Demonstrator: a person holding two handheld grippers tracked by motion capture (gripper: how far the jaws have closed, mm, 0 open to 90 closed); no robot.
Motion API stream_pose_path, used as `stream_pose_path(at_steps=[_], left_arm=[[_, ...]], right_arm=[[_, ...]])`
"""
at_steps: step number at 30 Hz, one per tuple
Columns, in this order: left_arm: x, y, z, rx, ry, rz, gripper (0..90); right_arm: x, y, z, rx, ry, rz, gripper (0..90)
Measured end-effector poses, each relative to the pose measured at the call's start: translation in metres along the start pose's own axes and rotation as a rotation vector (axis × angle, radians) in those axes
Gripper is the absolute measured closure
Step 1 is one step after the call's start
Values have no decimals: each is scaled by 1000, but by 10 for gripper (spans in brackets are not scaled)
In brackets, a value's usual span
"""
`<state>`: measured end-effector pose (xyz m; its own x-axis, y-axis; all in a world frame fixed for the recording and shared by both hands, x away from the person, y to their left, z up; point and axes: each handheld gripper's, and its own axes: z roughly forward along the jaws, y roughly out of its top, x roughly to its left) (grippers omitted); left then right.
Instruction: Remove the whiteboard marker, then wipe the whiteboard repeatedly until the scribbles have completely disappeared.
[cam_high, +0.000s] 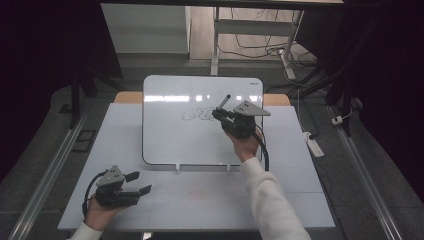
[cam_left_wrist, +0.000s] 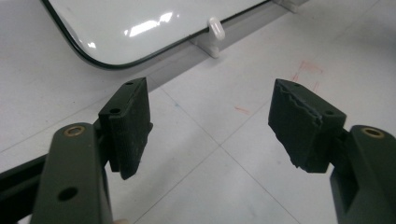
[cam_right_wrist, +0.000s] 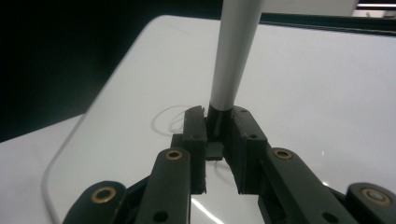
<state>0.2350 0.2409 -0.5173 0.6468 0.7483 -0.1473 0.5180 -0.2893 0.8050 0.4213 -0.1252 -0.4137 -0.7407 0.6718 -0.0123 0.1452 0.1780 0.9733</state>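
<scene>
- R gripper (cam_high: 223, 116) over whiteboard (cam_high: 170, 135), jaws clamped on marker (cam_right_wrist: 232, 60); marker tip at the looped scribble (cam_high: 197, 114) near board's upper middle.
- L gripper (cam_high: 139, 183) low on table (cam_high: 200, 200), near-left of board, jaws wide apart w/ nothing between.
- Board sits tilted on clips at its near edge.

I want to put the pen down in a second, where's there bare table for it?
Bare table runs along the near edge, between the left gripper and the sleeve, in front of the whiteboard's foot. Narrower strips lie left and right of the whiteboard. It is crowded where the right gripper holds the marker over the scribble.
</scene>
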Motion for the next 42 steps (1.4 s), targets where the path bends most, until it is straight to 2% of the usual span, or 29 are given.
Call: stream_pose_path(at_steps=[1,2,6,7,8,11,17,19,20,21,23,24,25,27,28,29,31,32,33,34,35,36,37,38,39,40,42], left_arm=[[0,0,0,1,2,2,301],[0,1,0,0,4,2,301],[0,2,0,-9,9,0,301],[-1,2,0,-8,11,1,300],[-1,2,0,-9,14,3,300],[-1,2,-2,-16,19,2,299],[-1,0,-4,-18,21,2,300],[-1,0,-5,-24,23,1,300],[0,0,-5,-25,24,1,300],[0,0,-5,-26,25,2,300],[0,1,-5,-26,24,4,300],[0,1,-5,-26,23,4,300],[-1,1,-5,-26,23,4,300],[-1,1,-4,-25,24,6,300],[-1,1,-4,-24,24,8,300],[-2,1,-4,-25,21,10,300],[-1,1,-4,-27,22,10,300],[-1,2,-4,-28,22,8,300],[0,2,-4,-28,22,6,300],[1,1,-4,-28,21,2,300],[1,1,-4,-26,20,1,300],[0,1,-3,-25,21,3,300],[0,1,-3,-24,22,5,300],[-1,1,-4,-26,21,5,300],[-1,2,-4,-30,17,7,300],[-1,2,-4,-30,17,7,300],[0,2,-3,-28,15,5,300]], right_arm=[[0,0,0,0,0,0,772],[-2,3,11,0,-9,2,772],[-2,7,25,-4,-13,-3,772],[0,10,33,-1,-6,-13,772],[0,10,33,-1,-6,-13,772],[9,12,47,21,7,-52,772],[15,10,67,54,-26,-79,773],[16,9,70,50,-19,-73,773],[22,6,75,57,14,-69,773],[22,6,75,57,14,-69,773],[34,1,81,93,69,-115,773],[39,1,81,100,62,-161,773],[35,3,80,85,35,-152,773],[22,8,75,32,-38,-86,773],[22,8,75,32,-38,-86,773],[20,7,75,23,-33,-61,773],[34,0,82,69,50,-108,773],[34,0,82,69,50,-108,773],[44,-4,86,93,91,-151,773],[52,-4,88,113,89,-221,773],[48,-2,87,95,62,-201,773],[48,-2,87,95,62,-201,773],[34,6,84,47,-7,-126,773],[31,7,84,36,-10,-106,773],[32,6,84,39,-5,-101,773],[36,3,86,62,29,-114,774],[52,-6,91,119,129,-184,774]])
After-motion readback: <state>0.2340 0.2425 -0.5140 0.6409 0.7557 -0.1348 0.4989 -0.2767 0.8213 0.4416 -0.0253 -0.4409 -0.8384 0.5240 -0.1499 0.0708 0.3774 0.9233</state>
